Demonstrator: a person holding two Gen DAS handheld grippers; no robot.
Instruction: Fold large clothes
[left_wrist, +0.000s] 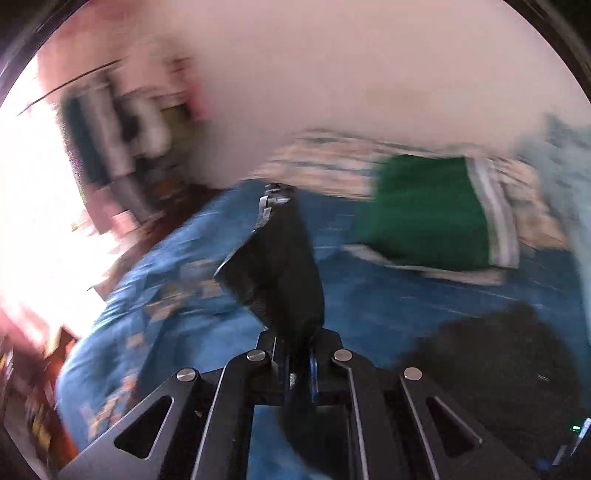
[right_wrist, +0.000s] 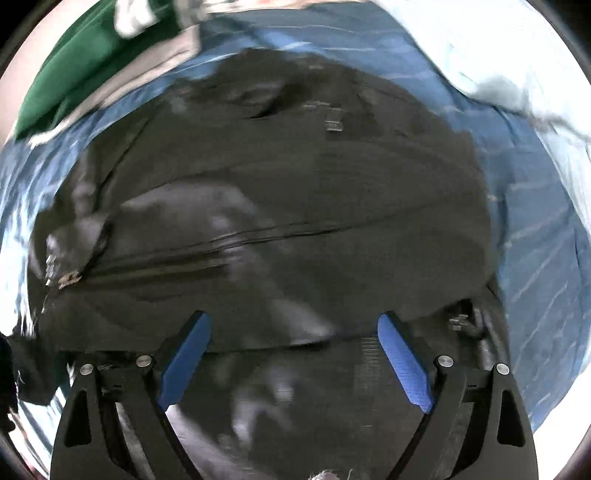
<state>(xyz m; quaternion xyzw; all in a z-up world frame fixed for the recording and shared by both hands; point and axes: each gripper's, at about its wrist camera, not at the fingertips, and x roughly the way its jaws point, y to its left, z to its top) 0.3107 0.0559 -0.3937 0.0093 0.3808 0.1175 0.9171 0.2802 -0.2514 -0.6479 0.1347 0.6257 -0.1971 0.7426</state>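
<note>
Here, left gripper (left_wrist: 295, 354) clamped tight on a fold of black garment (left_wrist: 275, 266), pointing slantwise down over the bed, the cloth standing up from the jaws toward 12 o'clock, with a small metal fitting at its far tip. Heavily blurred in that view. Right gripper (right_wrist: 294, 354) pointing almost straight down, blue pads (right_wrist: 186, 360) spread wide with nothing between them, hovering over the black garment (right_wrist: 280, 206). Garment lying spread across the bed below, filling the middle of the right wrist view, with creases running from 9 to 3 o'clock and a small tag toward 1 o'clock. No containers in sight. Blue bedsheet (left_wrist: 170, 280) under everything, patterned with pale squares toward 8 o'clock in the left view. Green cloth (left_wrist: 428, 218) with pale stripes lying at 2 o'clock there, at 10 o'clock in the right view, apart from the black garment. Pale blue fabric (right_wrist: 491, 48) at 1 o'clock in the right view. Pinkish wall (left_wrist: 351, 66) at 12 o'clock, bright glare at 9 o'clock.
</note>
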